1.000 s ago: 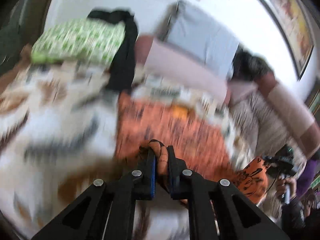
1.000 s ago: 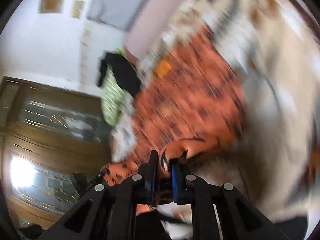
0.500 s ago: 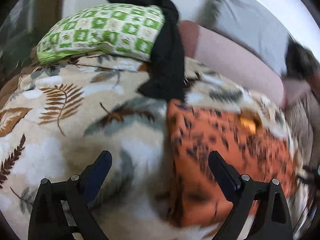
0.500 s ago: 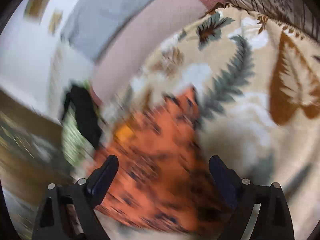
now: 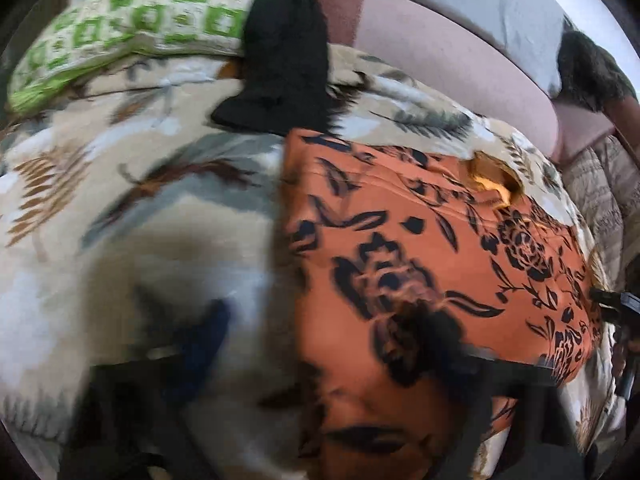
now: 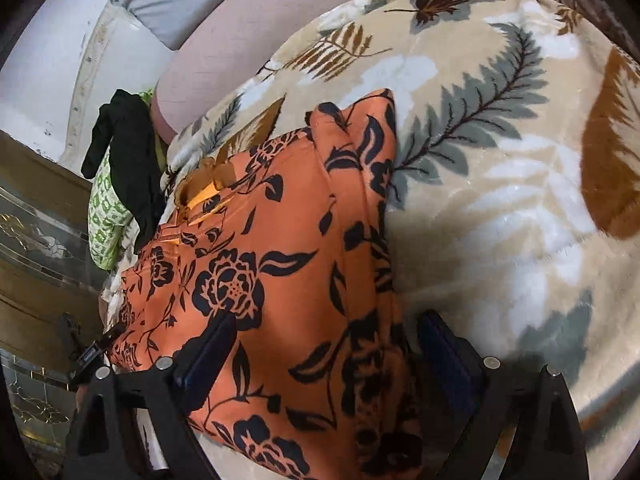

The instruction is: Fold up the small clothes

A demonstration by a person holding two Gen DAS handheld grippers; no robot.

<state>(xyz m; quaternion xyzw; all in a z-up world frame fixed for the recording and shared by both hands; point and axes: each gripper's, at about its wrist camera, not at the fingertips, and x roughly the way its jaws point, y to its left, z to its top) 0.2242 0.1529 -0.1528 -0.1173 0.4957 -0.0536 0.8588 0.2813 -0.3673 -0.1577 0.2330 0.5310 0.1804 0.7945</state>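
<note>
The orange garment (image 6: 256, 280) lies flat on the leaf-print blanket (image 6: 500, 184), filling the centre and lower left of the right view. The right gripper (image 6: 324, 344) stands wide apart, jaws just closing, straddling the garment's near edge without pinching it. The left gripper (image 5: 320, 340) is blurred, also closing; whether it holds cloth I cannot tell. A black cloth (image 5: 284, 52) lies at top centre of the left view.

Your right gripper (image 6: 326, 356) points steeply downward with its jaws parted; they have just been closing from a wider spread, and the pads press on nothing, though cloth lies between them. Your left gripper (image 5: 316, 344) also angles downward. Its fingers (image 5: 200, 344) appear motion-blurred, jaws parted and likewise just closing, clamping nothing.
</note>
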